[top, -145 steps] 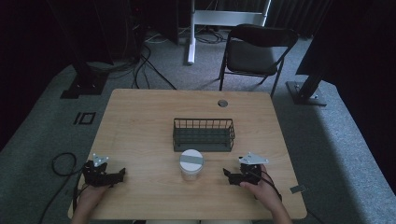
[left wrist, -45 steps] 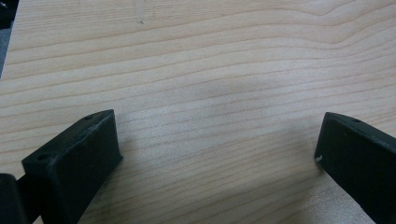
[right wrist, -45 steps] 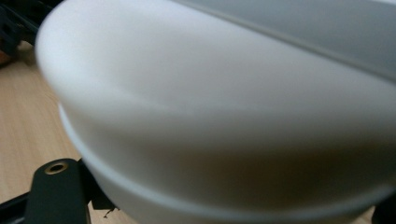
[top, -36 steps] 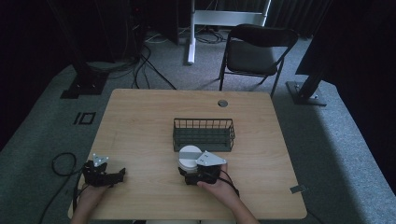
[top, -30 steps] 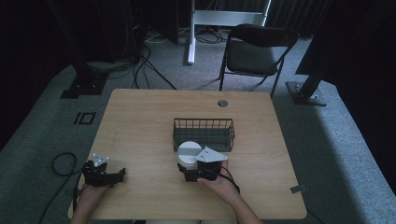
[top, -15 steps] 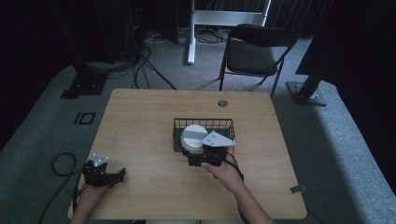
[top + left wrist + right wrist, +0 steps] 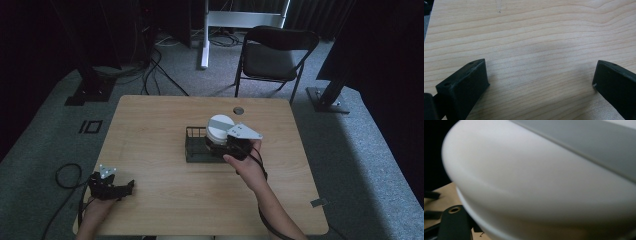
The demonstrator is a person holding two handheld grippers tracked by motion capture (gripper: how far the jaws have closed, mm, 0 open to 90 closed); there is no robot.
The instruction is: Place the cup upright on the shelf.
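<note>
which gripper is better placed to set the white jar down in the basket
Right. The right gripper already grips the jar and holds it over the wire basket. The left gripper rests open on the table near its front left corner, far from the basket.

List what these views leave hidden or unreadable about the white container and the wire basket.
- High view: the right gripper and hand cover the wire basket's right half.
- Right gripper view: the white container is too close; its base and one jaw are hidden.
- High view: the container's markings are too small.

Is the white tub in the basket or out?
Not in yet: the right gripper holds the white tub above the wire basket.
</note>
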